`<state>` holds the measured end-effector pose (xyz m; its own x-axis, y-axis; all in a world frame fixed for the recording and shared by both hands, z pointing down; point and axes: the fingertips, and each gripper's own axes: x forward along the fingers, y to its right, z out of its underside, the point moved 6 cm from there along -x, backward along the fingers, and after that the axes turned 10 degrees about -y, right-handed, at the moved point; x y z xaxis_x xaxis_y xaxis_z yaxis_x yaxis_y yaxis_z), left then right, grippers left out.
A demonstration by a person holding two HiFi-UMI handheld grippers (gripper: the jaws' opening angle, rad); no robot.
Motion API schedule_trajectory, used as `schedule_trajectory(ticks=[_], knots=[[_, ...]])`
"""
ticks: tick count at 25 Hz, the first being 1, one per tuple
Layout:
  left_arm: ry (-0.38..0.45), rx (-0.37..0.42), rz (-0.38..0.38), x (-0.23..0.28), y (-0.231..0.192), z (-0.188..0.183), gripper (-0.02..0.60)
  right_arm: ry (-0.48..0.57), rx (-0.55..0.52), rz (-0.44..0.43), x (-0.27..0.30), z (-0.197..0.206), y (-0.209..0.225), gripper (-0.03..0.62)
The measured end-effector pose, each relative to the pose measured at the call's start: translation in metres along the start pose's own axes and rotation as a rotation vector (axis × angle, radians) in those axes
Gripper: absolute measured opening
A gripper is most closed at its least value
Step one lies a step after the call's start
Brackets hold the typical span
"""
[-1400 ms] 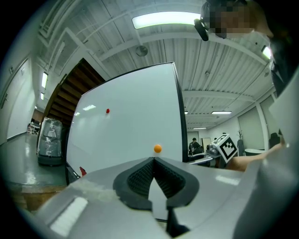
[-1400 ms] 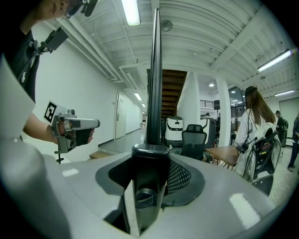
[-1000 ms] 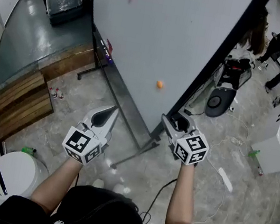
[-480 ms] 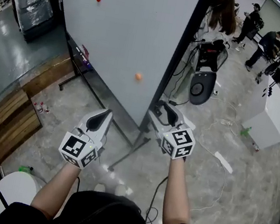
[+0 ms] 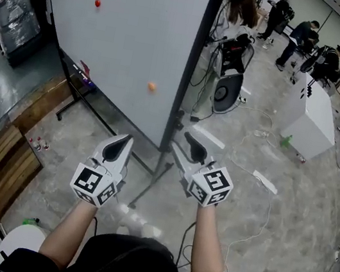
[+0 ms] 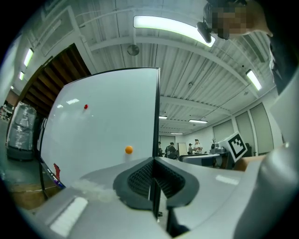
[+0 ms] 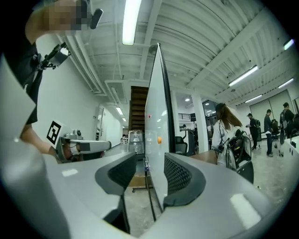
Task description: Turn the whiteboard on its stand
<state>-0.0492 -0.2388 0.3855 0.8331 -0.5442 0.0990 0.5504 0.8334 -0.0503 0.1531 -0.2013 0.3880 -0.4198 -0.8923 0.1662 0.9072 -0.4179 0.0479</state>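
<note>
L hand-held gripper [image 6: 154, 186]: jaws together. Whiteboard [image 6: 103, 133] upright ahead, dark rt edge. Red dot [image 6: 85, 107] up top, orange dot [image 6: 129, 150] low nr edge. Ppl [image 6: 171, 150] far behind.

Wooden pallets [image 5: 2, 164] at left, white cabinet [image 5: 316, 119] and standing people [image 5: 299, 36] at right, grey stone floor [image 5: 288, 205].

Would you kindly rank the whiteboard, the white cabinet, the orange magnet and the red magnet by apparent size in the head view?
1. whiteboard, by far.
2. white cabinet.
3. orange magnet and red magnet: tiny dots that look alike; the red sits farther from the camera, so I leave them tied.
</note>
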Motion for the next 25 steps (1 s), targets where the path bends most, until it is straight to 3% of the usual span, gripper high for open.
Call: schedule_trajectory(ticks=[9, 17, 25], knots=[[0.006, 0.004, 0.087, -0.018, 0.018, 0.010, 0.002, 0.047, 0.044, 0.033, -0.028, 0.015, -0.058, 0.034], [-0.006, 0.006, 0.121, -0.042, 0.024, 0.024, 0.002, 0.087, 0.053, 0.084, -0.047, 0.020, -0.091, 0.009], [0.018, 0.011, 0.084, -0.067, 0.035, 0.011, 0.002, 0.089, 0.030, 0.073, -0.066, 0.010, -0.110, 0.009]])
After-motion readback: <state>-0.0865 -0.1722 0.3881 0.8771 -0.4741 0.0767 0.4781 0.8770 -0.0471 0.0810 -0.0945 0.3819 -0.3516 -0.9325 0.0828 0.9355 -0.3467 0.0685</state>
